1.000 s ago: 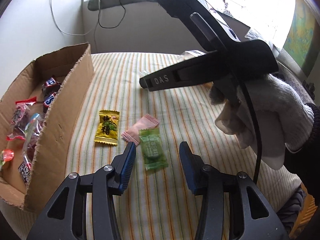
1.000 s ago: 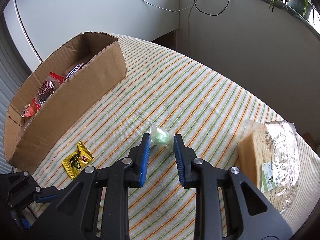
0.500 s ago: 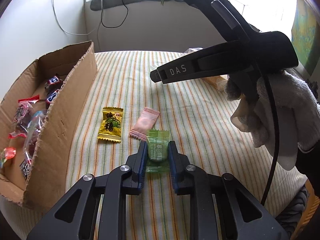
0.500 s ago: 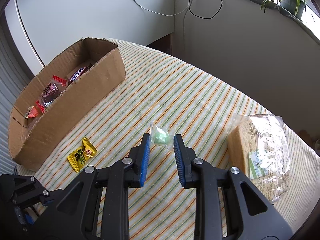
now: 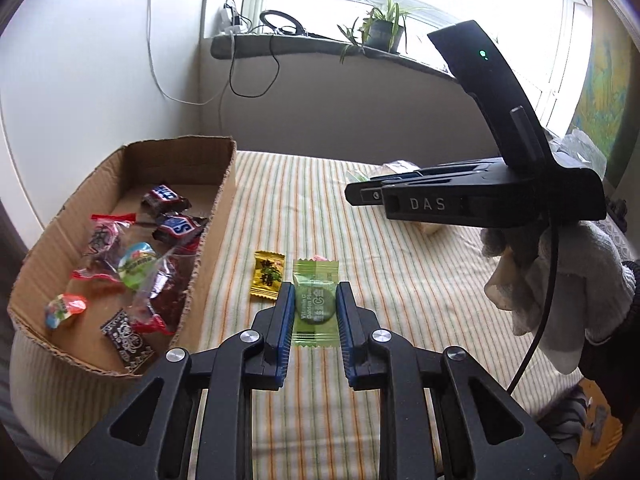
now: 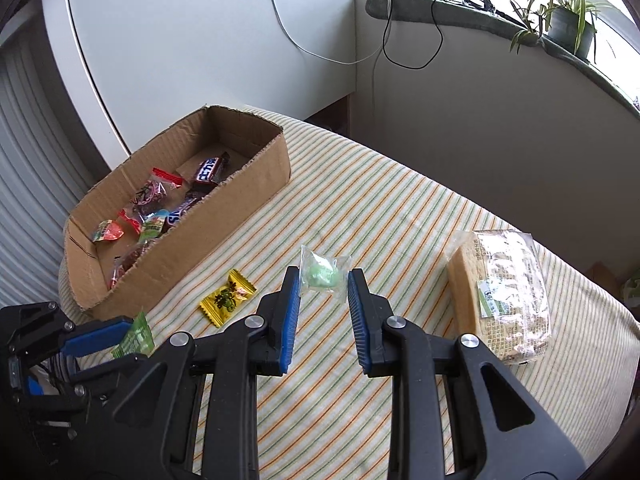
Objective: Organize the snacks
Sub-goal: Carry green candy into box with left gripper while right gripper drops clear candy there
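Both grippers loaded, above striped tablecloth (image 5: 400, 280).
Left gripper (image 5: 315, 312) clamped green candy (image 5: 314, 304) between pads (lengthwise); right gripper (image 6: 323, 292) pinched clear-wrapped green sweet (image 6: 322, 274) at fingertips.

White capitals "DAS" stood on the black side of the right claw's body (image 5: 472, 204), seen from the left wrist camera. The green candy wrapper (image 5: 315, 306) between the left claw's pads carried "Vitamin C" and "Golden Plum" in pale letters along its round dark-green emblem, with Chinese characters beside them too small to make out. The yellow candy wrapper (image 5: 267, 277) on the striped cloth bore dark Chinese characters that could not be read for certain. Inside the cardboard box (image 5: 216, 216), a brown chocolate bar wrapper (image 5: 179, 227) showed part of a blue-and-white Snickers logo. The clear bread bag (image 6: 508, 296) had a small label whose print was illegible.
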Demonstrator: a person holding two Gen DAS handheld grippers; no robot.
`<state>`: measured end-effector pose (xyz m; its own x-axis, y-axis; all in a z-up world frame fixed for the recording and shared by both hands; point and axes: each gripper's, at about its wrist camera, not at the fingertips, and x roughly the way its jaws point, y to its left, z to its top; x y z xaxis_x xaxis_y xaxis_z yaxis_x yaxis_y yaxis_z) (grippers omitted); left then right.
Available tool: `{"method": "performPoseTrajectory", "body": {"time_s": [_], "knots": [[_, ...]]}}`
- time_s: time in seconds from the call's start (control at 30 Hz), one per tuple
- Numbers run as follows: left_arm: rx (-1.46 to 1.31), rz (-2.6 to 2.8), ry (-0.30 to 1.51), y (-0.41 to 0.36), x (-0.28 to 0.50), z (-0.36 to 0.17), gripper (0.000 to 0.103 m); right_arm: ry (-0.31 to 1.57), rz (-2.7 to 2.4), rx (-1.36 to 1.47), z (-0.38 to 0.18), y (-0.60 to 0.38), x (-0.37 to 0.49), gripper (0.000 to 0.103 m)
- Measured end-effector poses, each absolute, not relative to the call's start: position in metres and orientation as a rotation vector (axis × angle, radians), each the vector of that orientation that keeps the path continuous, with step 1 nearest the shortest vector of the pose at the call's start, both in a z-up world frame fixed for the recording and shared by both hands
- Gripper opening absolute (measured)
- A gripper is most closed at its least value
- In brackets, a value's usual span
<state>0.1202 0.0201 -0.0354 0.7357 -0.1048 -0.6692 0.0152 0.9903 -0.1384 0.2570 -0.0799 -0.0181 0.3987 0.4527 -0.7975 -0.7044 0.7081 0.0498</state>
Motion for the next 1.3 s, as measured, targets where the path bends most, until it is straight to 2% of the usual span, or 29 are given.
{"method": "performPoseTrajectory", "body": {"time_s": [0.57,1.17,1.23,1.3], "knots": [[-0.191,0.097,0.668,0.112,0.072,-0.008,0.019,0.869,0.851,-0.347,0.004,0.004,0.215,0.025],[-0.228,0.187,0.650,0.168,0.077,-0.009,0.020,0.879,0.919,-0.391,-0.008,0.066,0.196,0.025],[-0.228,0.189,0.648,0.169,0.077,-0.009,0.021,0.880,0.921,-0.387,-0.008,0.066,0.197,0.029],[-0.228,0.192,0.645,0.171,0.077,-0.010,0.021,0.876,0.915,-0.386,-0.007,0.065,0.197,0.040]]}}
